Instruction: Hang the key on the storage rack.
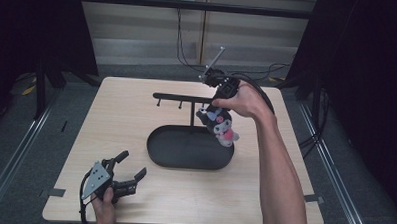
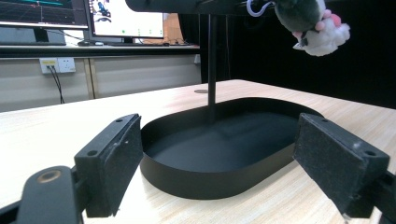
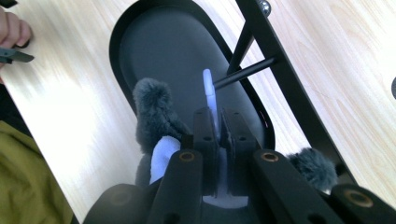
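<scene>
High view: a light wooden table (image 1: 126,114) carries a black oval tray (image 1: 157,153) at its centre, from which a thin black post rises to a horizontal hanger bar (image 1: 179,97) with short pegs beneath it. The right gripper (image 1: 218,95), held in the right hand (image 1: 244,101), sits at the right end of that bar, and a plush toy (image 1: 219,123) (dark grey with white and pink parts) hangs just below the gripper, above the tray's far right rim. The left gripper (image 1: 129,167), held in the left hand (image 1: 104,211), rests near the near left corner of the table, well apart from the tray, its jaws spread wide with nothing between them. Left gripper view: both black pads (image 2: 119,156) stand far apart, framing the tray (image 2: 201,184) just beyond them; the post rises from the tray's far part, and the plush toy (image 2: 313,23) hangs from the bar at upper right by a pale loop. Monitors (image 2: 126,18) stand on a desk in the background. Right gripper view: the jaws are clenched on a thin white strap (image 3: 209,98) of the toy, whose end stands up against a black peg (image 3: 243,73) of the bar; grey fur (image 3: 154,114) of the toy shows left of the jaws, above the tray (image 3: 121,51).
</scene>
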Demonstrator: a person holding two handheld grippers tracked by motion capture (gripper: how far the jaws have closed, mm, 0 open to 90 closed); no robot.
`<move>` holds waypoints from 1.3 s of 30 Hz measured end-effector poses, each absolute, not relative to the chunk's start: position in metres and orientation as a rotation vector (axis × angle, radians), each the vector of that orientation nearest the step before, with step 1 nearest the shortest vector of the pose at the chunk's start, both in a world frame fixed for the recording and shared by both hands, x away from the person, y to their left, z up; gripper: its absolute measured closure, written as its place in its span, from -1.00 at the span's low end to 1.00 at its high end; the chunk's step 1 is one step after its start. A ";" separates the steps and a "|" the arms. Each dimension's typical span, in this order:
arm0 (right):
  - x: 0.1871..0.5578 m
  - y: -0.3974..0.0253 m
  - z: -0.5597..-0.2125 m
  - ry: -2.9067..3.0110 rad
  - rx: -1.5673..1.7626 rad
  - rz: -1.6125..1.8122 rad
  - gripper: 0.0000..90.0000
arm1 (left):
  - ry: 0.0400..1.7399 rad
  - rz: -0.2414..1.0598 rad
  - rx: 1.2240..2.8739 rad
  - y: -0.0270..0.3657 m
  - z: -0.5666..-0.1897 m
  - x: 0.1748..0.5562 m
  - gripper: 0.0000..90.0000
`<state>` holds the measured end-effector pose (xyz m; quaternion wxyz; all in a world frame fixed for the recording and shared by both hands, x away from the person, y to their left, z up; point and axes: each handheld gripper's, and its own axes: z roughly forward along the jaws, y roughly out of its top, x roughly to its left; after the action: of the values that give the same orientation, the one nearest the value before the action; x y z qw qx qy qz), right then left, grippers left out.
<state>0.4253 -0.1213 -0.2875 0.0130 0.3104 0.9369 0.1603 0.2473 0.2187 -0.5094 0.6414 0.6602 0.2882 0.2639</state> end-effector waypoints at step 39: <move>0.430 -0.115 -0.299 2.846 1.014 0.385 0.75 | 0.660 0.604 1.504 0.219 -0.509 0.248 -0.66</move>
<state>0.4299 -0.1145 -0.2985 0.0479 0.3326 0.9334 0.1262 0.2477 0.2189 -0.5094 0.6412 0.6595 0.2893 0.2649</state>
